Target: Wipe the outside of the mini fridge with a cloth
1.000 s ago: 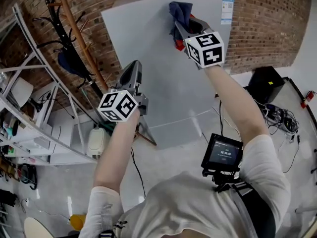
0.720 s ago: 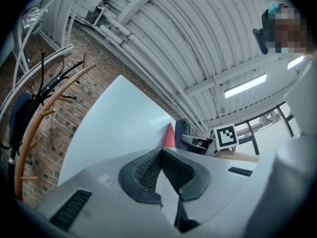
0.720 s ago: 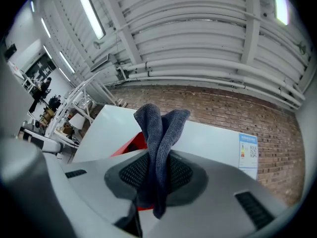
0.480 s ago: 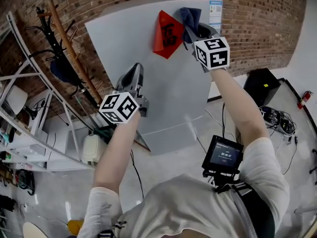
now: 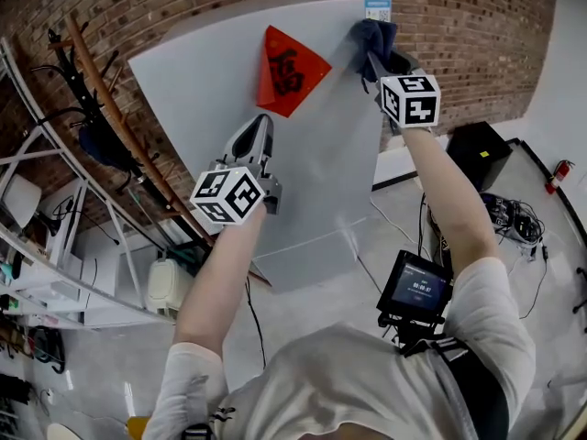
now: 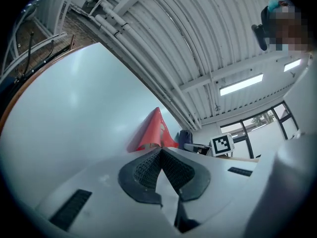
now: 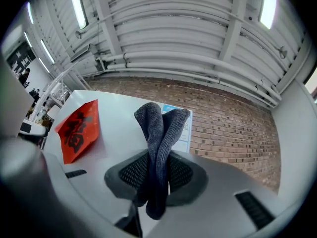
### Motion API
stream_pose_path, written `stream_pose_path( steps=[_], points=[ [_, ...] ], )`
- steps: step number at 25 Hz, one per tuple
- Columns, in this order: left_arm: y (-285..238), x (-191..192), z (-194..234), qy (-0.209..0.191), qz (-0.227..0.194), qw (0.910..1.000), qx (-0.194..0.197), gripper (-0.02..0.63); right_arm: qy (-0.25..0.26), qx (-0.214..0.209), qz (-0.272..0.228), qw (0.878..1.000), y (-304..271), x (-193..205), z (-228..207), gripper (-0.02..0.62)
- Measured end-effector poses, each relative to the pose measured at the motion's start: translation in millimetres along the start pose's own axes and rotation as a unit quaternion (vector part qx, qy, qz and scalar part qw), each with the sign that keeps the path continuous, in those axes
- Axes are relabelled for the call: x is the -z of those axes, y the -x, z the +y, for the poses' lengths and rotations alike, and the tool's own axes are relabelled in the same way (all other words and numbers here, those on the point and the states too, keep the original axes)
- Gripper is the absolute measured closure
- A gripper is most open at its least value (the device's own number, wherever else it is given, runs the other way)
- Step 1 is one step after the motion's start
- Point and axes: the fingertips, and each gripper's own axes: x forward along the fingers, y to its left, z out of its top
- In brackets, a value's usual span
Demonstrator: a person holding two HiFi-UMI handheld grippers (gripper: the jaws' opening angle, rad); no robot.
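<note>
The right gripper (image 7: 157, 168) has its jaws clamped on a folded dark grey-blue cloth (image 7: 159, 128). The fold sticks up out of the pads, and in the head view its bunched end looks pressed against the pale grey fridge (image 5: 202, 90). That spot is just right of the red paper diamond (image 5: 286, 67) stuck on the door, about level with the diamond's top corner, with a small blue label (image 5: 377, 9) a bit further right.

The left gripper (image 6: 159, 157) has its jaws shut with nothing between them. It hangs below the red diamond, pointing up toward it, near the door. No view shows for sure whether it's touching the panel.

So this looks like mid-wipe, with the person working the top strip of the door to the right of the diamond. Next move is probably a firm drag of the cloth downward or sideways from there. The tricky part would be steering round the diamond's edge so the cloth doesn't catch a corner and peel the paper. The big stretch below the diamond probably needs passes too.
</note>
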Motion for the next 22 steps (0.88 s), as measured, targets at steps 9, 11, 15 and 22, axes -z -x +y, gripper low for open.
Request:
stream_pose_path(
  steps=[9, 11, 15, 22],
  points=[
    [-5, 5, -7, -0.001, 0.003, 1.0, 0.003, 0.603, -0.011, -0.006, -0.017, 1.0, 10, -7, 9, 0.511],
    [3, 2, -3, -0.002, 0.003, 1.0, -0.006, 0.603, -0.011, -0.026, -0.035, 0.999, 19, -19, 33, 0.511],
    [28, -6, 13, -0.007, 0.002, 0.9994, -0.035, 0.603, -0.021, -0.085, -0.056, 0.995, 33, -35, 99, 0.511],
    [96, -28, 59, -0.032, 0.005, 0.9911, -0.129, 0.603, -0.031, -0.186, -0.07, 0.98, 45, -46, 231, 0.511]
  ],
)
